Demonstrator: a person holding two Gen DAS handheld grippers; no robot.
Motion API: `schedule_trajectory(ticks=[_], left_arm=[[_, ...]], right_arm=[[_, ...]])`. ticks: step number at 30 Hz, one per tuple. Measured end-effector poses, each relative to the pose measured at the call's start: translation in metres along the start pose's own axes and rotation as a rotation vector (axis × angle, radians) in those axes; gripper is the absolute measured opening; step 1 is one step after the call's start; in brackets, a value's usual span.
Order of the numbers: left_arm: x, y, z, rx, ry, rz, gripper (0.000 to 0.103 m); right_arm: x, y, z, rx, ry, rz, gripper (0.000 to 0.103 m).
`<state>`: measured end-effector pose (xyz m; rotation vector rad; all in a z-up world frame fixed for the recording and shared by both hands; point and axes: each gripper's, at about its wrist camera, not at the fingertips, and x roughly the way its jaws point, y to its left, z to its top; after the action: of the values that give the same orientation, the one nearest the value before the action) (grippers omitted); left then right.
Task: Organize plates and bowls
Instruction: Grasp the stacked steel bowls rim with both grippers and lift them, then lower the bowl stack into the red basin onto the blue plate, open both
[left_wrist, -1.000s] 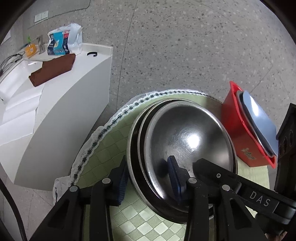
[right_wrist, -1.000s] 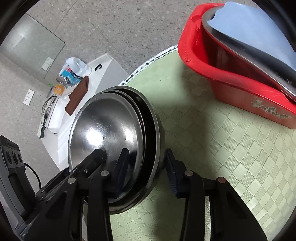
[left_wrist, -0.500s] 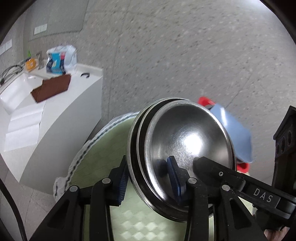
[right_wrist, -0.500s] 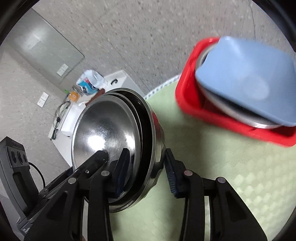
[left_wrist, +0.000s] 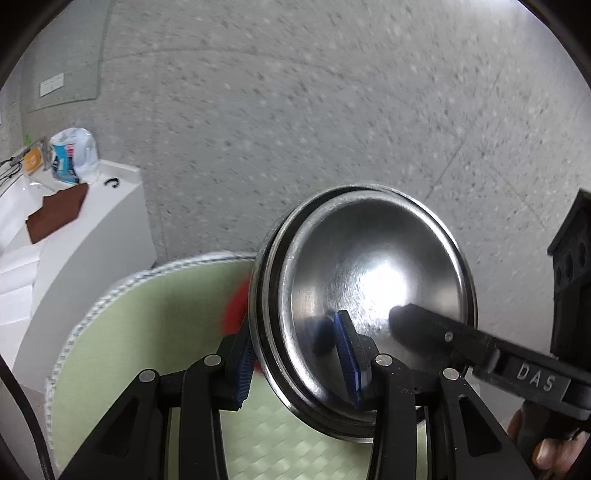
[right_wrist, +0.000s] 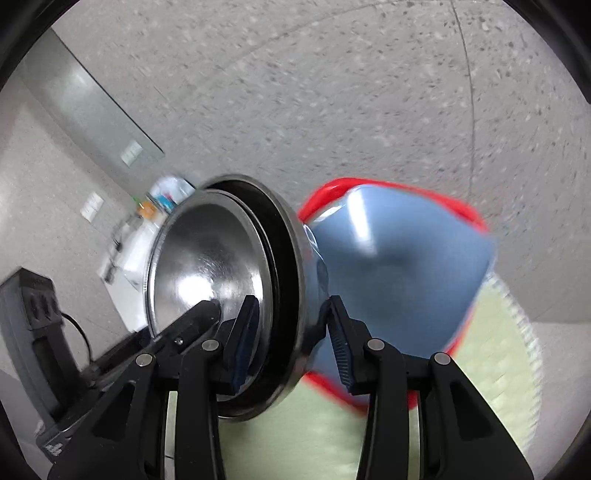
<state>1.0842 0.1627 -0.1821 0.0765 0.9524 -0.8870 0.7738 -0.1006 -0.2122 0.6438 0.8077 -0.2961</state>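
Observation:
A nested stack of steel bowls (left_wrist: 373, 295) is held tilted above the green checked tablecloth (left_wrist: 147, 332). My left gripper (left_wrist: 299, 365) is shut on the stack's near rim, one pad inside and one outside. My right gripper (right_wrist: 291, 343) is shut on the same stack (right_wrist: 207, 273) from the other side, and its finger shows in the left wrist view (left_wrist: 443, 336). Behind the stack in the right wrist view stands a red basin (right_wrist: 461, 214) with a blue square plate (right_wrist: 406, 266) leaning in it. A red smear of the basin (left_wrist: 234, 306) shows left of the stack.
A white counter (left_wrist: 74, 243) with a brown cloth (left_wrist: 55, 214) and a blue-white bag (left_wrist: 74, 155) stands at the left, beyond the table edge. Speckled grey floor surrounds the round table. The views are motion-blurred.
Both grippers have lifted the bowl stack off the tablecloth and carried it up and toward the red basin, which has come nearer in the right wrist view.

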Motion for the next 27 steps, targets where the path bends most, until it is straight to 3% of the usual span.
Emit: schedule_trajectory(ticks=[10, 14, 18, 19, 20, 23, 25, 27], left_arm=[[0.074, -0.037, 0.003, -0.029, 0.147, 0.065, 0.037], [0.09, -0.039, 0.003, -0.033, 0.172, 0.125, 0.037], [0.106, -0.04, 0.008, -0.056, 0.171, 0.129, 0.037], [0.105, -0.04, 0.008, -0.057, 0.164, 0.135, 0.041], [0.101, -0.041, 0.008, -0.059, 0.141, 0.146, 0.056], [0.094, -0.051, 0.013, -0.045, 0.075, 0.168, 0.08], [0.08, -0.055, 0.009, -0.045, 0.03, 0.179, 0.09], [0.063, -0.055, 0.001, -0.06, -0.001, 0.18, 0.09]], right_arm=[[0.039, -0.079, 0.029, -0.002, 0.169, -0.06, 0.037], [0.048, -0.087, 0.034, -0.035, 0.185, -0.084, 0.037], [0.051, -0.086, 0.039, -0.077, 0.182, -0.079, 0.037], [0.052, -0.085, 0.04, -0.092, 0.181, -0.08, 0.037], [0.052, -0.086, 0.039, -0.096, 0.18, -0.077, 0.037], [0.052, -0.085, 0.038, -0.093, 0.175, -0.074, 0.038], [0.05, -0.084, 0.038, -0.102, 0.158, -0.065, 0.039], [0.046, -0.083, 0.037, -0.102, 0.143, -0.058, 0.039]])
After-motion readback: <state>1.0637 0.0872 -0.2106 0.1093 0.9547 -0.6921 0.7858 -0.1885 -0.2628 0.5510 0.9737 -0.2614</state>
